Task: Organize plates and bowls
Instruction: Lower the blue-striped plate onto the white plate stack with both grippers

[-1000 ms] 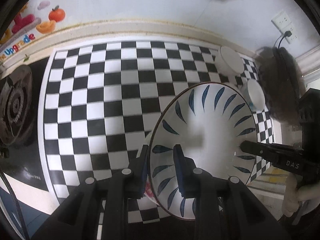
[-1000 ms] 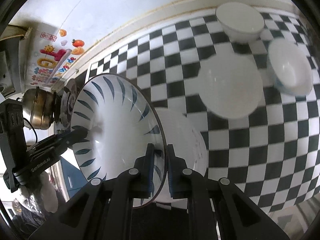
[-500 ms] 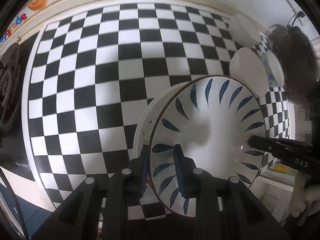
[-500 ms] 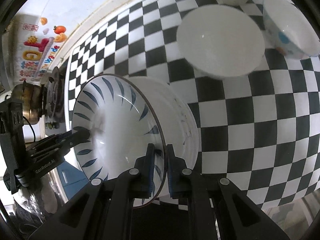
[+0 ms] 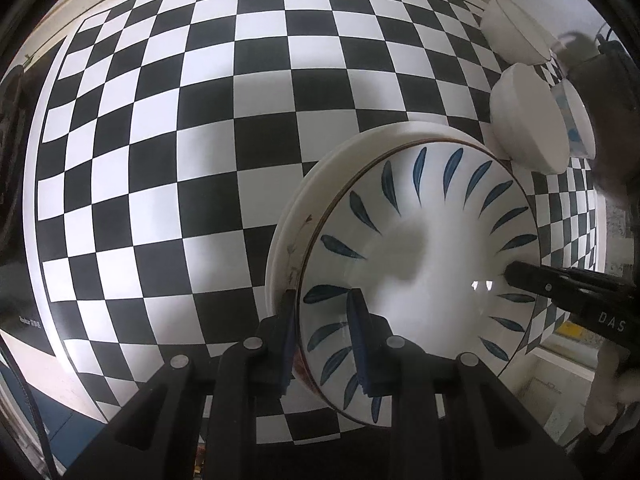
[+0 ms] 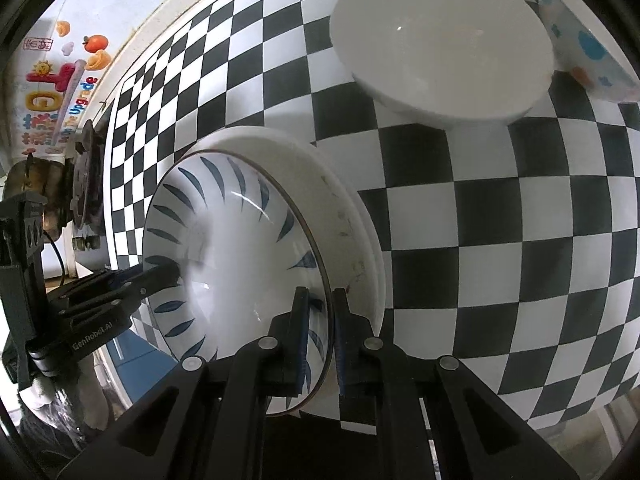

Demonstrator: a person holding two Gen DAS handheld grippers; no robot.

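A white plate with blue leaf marks (image 5: 420, 240) (image 6: 232, 240) is held at two opposite spots on its rim. My left gripper (image 5: 320, 300) is shut on the near rim in the left wrist view. My right gripper (image 6: 320, 294) is shut on the other side of the rim. Each gripper also shows in the other's view, the right gripper (image 5: 508, 270) and the left gripper (image 6: 172, 270). A plain white plate (image 5: 304, 208) (image 6: 344, 216) lies on the checkered tabletop (image 5: 160, 140) right under the leaf plate. Whether the two plates touch is not clear.
A white bowl (image 5: 528, 120) (image 6: 440, 36) stands just beyond the plates, with a dotted bowl (image 5: 576, 120) (image 6: 588, 44) beside it and another white bowl (image 5: 512, 28) further back. A stove burner (image 6: 84, 184) and a brass kettle (image 6: 36, 184) are off the cloth's far end.
Both grippers have come down with the leaf plate, and it now hangs close over the white plate. The grips on the rim have not changed.
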